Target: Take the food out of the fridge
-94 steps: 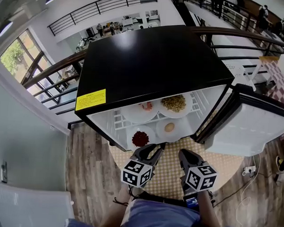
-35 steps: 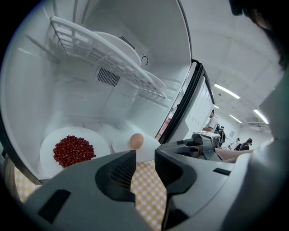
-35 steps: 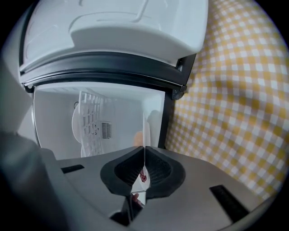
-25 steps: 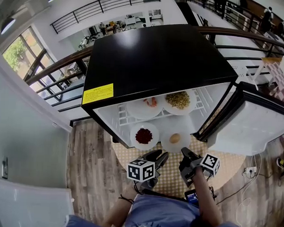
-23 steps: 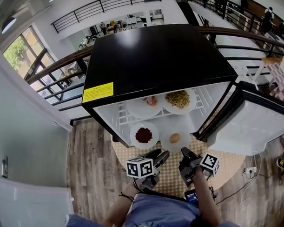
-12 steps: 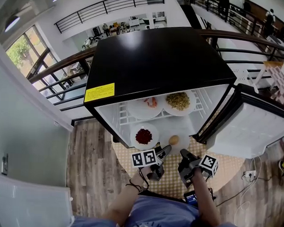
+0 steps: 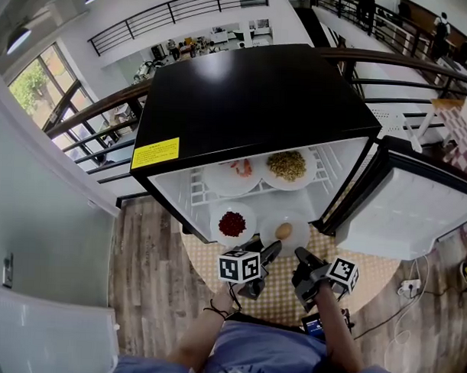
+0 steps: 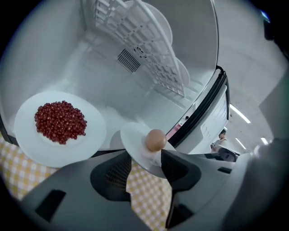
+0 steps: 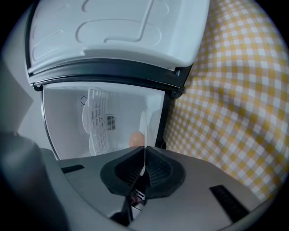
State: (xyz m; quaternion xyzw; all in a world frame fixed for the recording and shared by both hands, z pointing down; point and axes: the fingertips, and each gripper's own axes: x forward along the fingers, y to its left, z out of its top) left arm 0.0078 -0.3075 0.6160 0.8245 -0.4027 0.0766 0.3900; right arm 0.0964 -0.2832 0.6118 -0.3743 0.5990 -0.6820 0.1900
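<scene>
A white plate with a brown egg [image 7: 284, 231] on it sits at the fridge's lower front right, its rim [image 7: 272, 221] sticking out. My right gripper [image 7: 301, 258] is shut on that plate's edge, which shows as a thin white line [image 9: 144, 135] between its pads [image 9: 156, 168]. The left gripper [image 8: 144, 163] has the egg plate [image 8: 133, 143] dipping between its jaws, which are closing; the pads stand apart from the rim. A plate of red beans [image 8: 61, 122] rests to the left [image 7: 232, 223].
Two more plates of food [image 7: 240, 168] [image 7: 286, 165] stand on the white wire shelf [image 8: 153, 54] above. The fridge door [image 7: 409, 203] hangs open at the right. A yellow checked mat [image 7: 279, 294] covers the wooden floor under the grippers.
The left gripper has moved forward and down to the egg plate's rim, and its jaws have spread wider. The right gripper has stayed shut on the plate's edge.
</scene>
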